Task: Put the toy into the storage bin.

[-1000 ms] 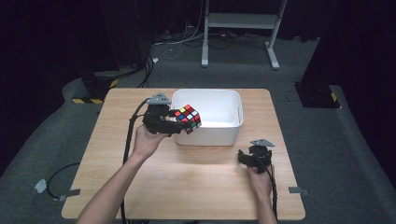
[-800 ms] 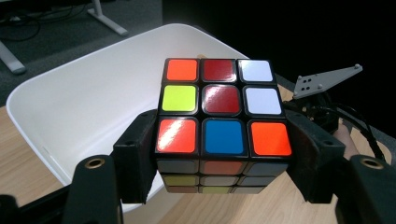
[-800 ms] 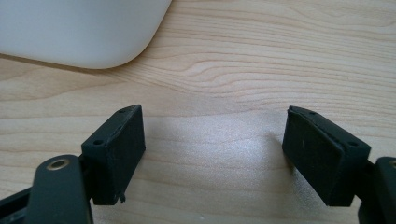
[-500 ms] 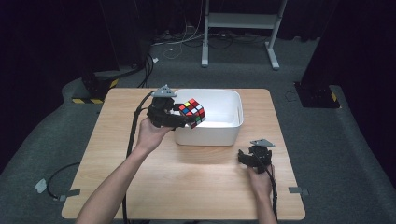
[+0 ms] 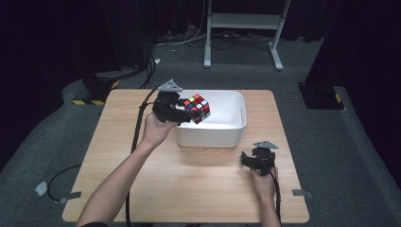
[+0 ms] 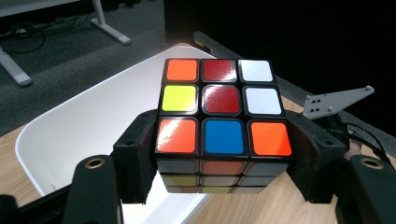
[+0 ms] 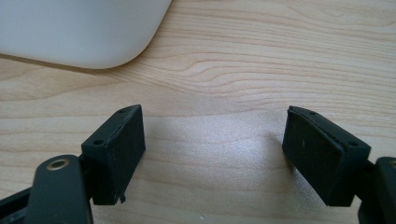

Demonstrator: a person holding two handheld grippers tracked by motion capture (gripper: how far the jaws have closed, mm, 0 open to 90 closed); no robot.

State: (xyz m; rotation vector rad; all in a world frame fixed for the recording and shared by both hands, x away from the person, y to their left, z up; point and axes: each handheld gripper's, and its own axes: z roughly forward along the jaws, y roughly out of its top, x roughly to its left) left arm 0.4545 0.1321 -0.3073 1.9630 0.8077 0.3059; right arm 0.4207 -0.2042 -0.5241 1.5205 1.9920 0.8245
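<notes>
The cube (image 5: pixel 197 108) sits just above the centre of the high view, held over the left end of the white bin (image 5: pixel 234 135), clear of its floor. In the left gripper view the cube (image 6: pixel 223 113) fills the middle of the frame: its top face shows orange, red and white across the back row, yellow, red and white in the middle row, and orange, blue and orange in the front. The left gripper (image 5: pixel 182 112) is clamped on it, one black jaw pressed against each side of the cube's lower layers. The bin's rim (image 6: pixel 70 102) curves across the left half of that view, under and behind the cube.

The left hand (image 5: pixel 156 131) grips the tool from the centre-left of the high view, its forearm running down to the bottom left edge.

The right gripper (image 5: pixel 250 160) is at lower right of the high view, low over the wooden table (image 5: pixel 113 156), just below the bin's right corner and apart from it. In the right gripper view its jaws stand wide apart with bare table (image 7: pixel 261 70) between them; the bin's rounded corner (image 7: pixel 79 32) shows at upper left.
</notes>
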